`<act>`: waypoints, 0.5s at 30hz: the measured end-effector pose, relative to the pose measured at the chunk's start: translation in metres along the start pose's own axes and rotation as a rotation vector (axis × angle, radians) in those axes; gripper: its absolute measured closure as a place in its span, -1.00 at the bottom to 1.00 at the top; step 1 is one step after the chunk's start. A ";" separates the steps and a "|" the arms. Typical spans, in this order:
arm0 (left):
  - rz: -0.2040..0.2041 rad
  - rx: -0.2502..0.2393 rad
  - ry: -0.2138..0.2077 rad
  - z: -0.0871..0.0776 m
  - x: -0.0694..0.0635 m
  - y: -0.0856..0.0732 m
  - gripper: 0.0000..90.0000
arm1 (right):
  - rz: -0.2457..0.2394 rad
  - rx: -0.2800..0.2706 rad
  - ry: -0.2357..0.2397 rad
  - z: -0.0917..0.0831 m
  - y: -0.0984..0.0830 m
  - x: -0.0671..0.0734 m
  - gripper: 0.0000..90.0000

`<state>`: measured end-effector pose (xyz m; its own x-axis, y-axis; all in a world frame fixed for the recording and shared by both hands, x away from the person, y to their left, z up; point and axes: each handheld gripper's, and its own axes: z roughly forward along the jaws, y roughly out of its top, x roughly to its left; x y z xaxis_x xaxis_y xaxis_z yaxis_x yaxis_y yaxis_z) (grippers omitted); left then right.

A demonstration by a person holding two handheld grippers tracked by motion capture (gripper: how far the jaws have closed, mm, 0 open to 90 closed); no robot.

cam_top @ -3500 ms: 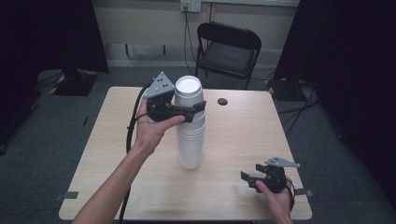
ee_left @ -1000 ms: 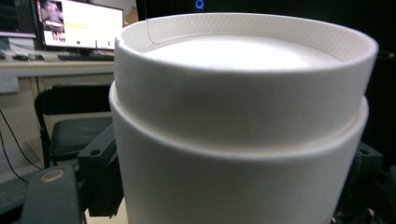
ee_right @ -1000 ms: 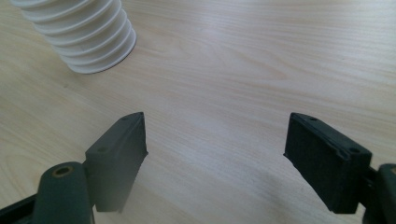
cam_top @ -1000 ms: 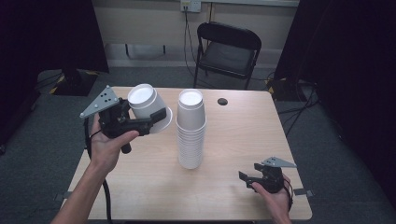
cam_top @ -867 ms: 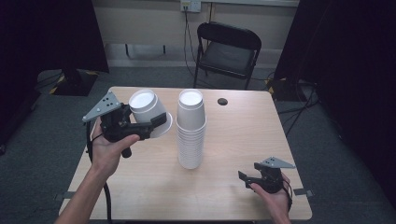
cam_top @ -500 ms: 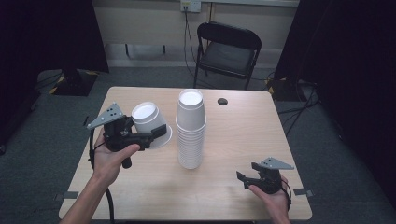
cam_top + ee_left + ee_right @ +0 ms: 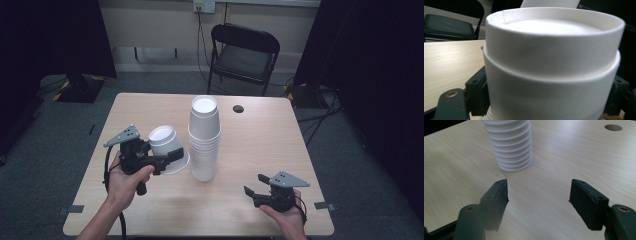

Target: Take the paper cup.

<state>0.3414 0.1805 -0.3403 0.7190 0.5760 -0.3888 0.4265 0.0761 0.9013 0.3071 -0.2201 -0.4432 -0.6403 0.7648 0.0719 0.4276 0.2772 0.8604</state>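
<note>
Your left claw (image 7: 167, 159) is clamped on a white cup (image 7: 167, 150) — bottom up and tilted, it sits low over the counter (image 7: 260, 135), just left of the stack of cups (image 7: 204, 137); whether its rim touches the wood you cannot tell. In the left gripper view the cup (image 7: 551, 65) sits between the black jaws. At the counter's near right edge, your right claw (image 7: 252, 189) stands apart with nothing between its jaws, which have just been closing a little — it points toward the stack (image 7: 510, 143).

Black tools (image 7: 170, 159), grey triangular plates (image 7: 122, 135)
</note>
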 end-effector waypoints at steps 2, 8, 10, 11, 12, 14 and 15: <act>-0.006 0.021 0.009 0.002 -0.001 -0.003 -0.62 | -0.006 0.001 0.021 0.001 0.002 0.006 -0.29; -0.048 0.051 0.015 0.005 -0.004 -0.014 -0.62 | -0.040 -0.020 0.080 0.005 0.011 0.027 -0.22; -0.068 0.051 0.014 0.005 -0.004 -0.017 -0.62 | -0.055 -0.030 0.095 0.006 0.016 0.034 -0.19; -0.068 0.056 0.013 0.005 -0.004 -0.019 -0.62 | -0.064 -0.033 0.104 0.007 0.018 0.038 -0.19; -0.074 0.056 0.012 0.005 -0.004 -0.021 -0.62 | -0.068 -0.042 0.110 0.008 0.020 0.042 -0.17; -0.093 0.057 0.014 0.006 -0.004 -0.025 -0.62 | -0.079 -0.054 0.127 0.010 0.023 0.049 -0.15; -0.090 0.073 0.016 0.007 -0.003 -0.027 -0.62 | -0.084 -0.058 0.132 0.011 0.024 0.053 -0.14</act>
<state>0.3314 0.1709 -0.3642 0.6673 0.5824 -0.4642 0.5285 0.0687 0.8461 0.2906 -0.1662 -0.4246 -0.7520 0.6563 0.0606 0.3338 0.2999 0.8937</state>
